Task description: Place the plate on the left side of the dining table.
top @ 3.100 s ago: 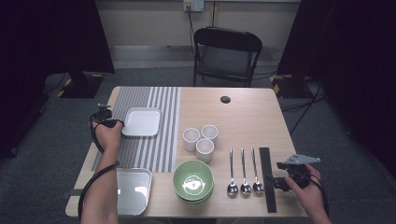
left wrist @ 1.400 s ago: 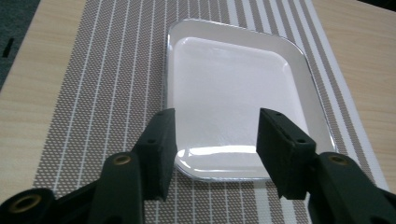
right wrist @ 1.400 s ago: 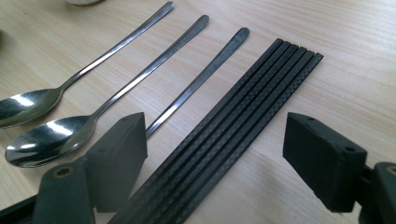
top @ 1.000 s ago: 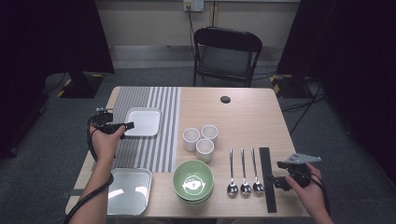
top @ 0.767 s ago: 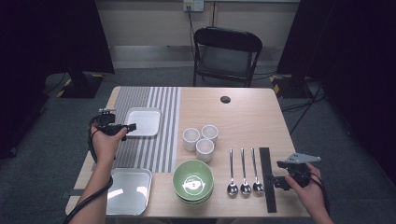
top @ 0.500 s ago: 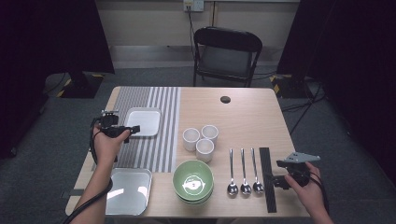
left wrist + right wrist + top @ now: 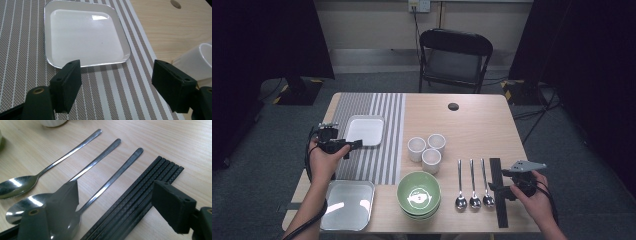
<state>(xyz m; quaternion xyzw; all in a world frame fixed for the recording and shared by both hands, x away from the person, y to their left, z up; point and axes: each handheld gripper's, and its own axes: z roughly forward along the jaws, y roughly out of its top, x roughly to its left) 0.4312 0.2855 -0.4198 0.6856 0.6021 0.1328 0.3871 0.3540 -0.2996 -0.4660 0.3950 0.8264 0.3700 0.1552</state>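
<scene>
Nearest the person, the left gripper (image 7: 353, 145) hangs over the striped mat (image 7: 377, 150) with its jaws spread wide and nothing between them — they have just been opening, and the pads stand clear of the tray's near edge. Just beyond them lies the white square tray (image 7: 85, 35), flat on the mat on the table's left side, well apart from the three cups (image 7: 427, 150) and from the steel tray (image 7: 348, 205) at the near corner.

The white tray looks like a stiff, light, glossy dish with a shallow raised rim. Its glazed surface is likely slippery, and it may chip if dropped. The rim is the only real hold: one jaw over the lip and one under it, at the middle of a side rather than a rounded corner, so it does not swing.

Off to the right, the right gripper (image 7: 502, 189) rests released above the spoons (image 7: 75, 165) and black chopsticks (image 7: 140, 195), gripping neither.
</scene>
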